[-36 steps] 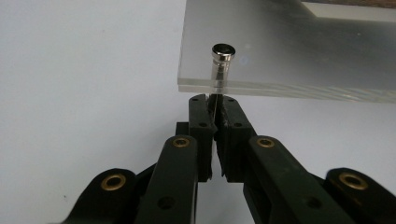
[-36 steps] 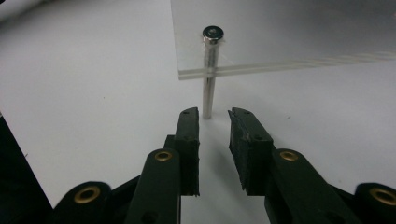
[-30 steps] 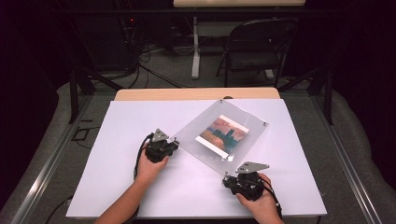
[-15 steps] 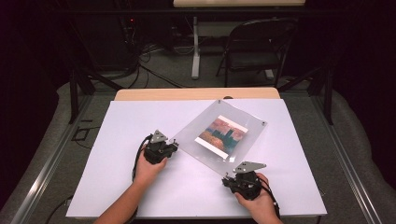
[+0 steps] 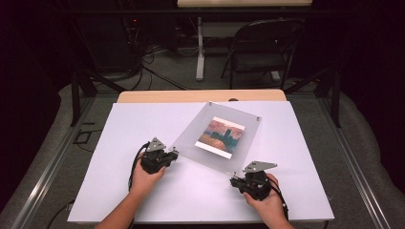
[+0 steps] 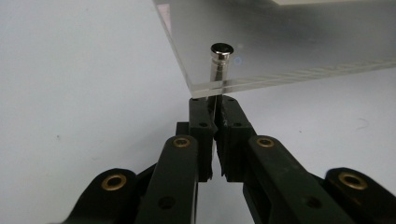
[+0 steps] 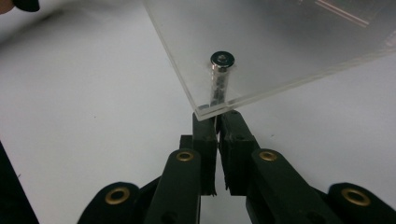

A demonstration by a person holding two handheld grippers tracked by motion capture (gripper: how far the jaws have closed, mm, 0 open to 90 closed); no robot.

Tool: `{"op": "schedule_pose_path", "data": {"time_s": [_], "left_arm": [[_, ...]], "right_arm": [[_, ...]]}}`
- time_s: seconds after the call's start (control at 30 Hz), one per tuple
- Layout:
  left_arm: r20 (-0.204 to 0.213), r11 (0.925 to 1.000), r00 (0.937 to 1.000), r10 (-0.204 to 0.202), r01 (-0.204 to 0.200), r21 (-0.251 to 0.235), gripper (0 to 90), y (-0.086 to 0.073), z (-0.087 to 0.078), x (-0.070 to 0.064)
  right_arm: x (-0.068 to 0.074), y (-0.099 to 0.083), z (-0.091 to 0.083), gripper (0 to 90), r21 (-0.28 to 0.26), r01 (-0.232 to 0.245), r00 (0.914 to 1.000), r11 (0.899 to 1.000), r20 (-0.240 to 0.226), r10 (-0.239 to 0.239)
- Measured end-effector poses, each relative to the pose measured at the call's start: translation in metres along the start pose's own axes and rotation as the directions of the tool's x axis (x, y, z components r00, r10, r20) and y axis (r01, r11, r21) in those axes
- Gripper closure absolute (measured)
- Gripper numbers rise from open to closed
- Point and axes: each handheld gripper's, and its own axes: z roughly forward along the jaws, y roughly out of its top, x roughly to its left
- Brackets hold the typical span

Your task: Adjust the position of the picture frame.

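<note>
Stiff, slippery acrylic frame point(image 5: 217, 136); left gripper point(image 6: 212, 105) and right gripper point(image 7: 215, 122) seemingly pinch its corner posts, jaws nearly together

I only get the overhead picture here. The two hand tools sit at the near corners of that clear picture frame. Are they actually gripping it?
Observer: The left gripper has its jaws nearly closed right at the corner of the clear frame, under the plate's edge.
Visitor: And the other one?
Observer: The right gripper sits likewise, jaws almost together below its corner.
Visitor: What's at those corners?
Observer: A metal post passes through the plate; another post stands at the right corner.
</note>
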Motion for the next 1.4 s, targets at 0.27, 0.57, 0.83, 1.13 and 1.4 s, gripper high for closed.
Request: {"op": "schedule_pose_path", "data": {"time_s": [0.27,0.57,0.83,1.13,1.4], "left_arm": [[0.041,0.9995,0.9988,-0.028,0.028,-0.013,85.8,-0.006,-0.014,-0.014],[0.096,0.9997,0.9951,-0.023,0.023,0.002,85.8,-0.014,-0.024,-0.035],[0.094,0.9996,0.9953,-0.024,0.022,0.014,85.7,-0.016,-0.024,-0.038],[0.04,0.9968,0.996,-0.08,0.08,-0.003,85.6,-0.011,-0.016,-0.021],[0.049,0.9939,0.9929,-0.108,0.109,-0.018,85.6,0.002,-0.011,-0.013]], "right_arm": [[-0.016,0.006,-0.008,85.9,-0.033,-0.034,0.999,0.999,0.029,0.035],[-0.032,0.008,-0.012,85.9,-0.046,-0.06,0.9955,0.997,0.07,0.063],[-0.041,0.011,-0.006,85.5,-0.045,-0.083,0.9937,0.996,0.072,0.086],[-0.042,0.027,0.006,85.7,-0.025,-0.067,0.9944,0.997,0.081,0.069],[-0.052,0.038,0.006,85.4,-0.056,-0.105,0.9909,0.993,0.08,0.109]]}}
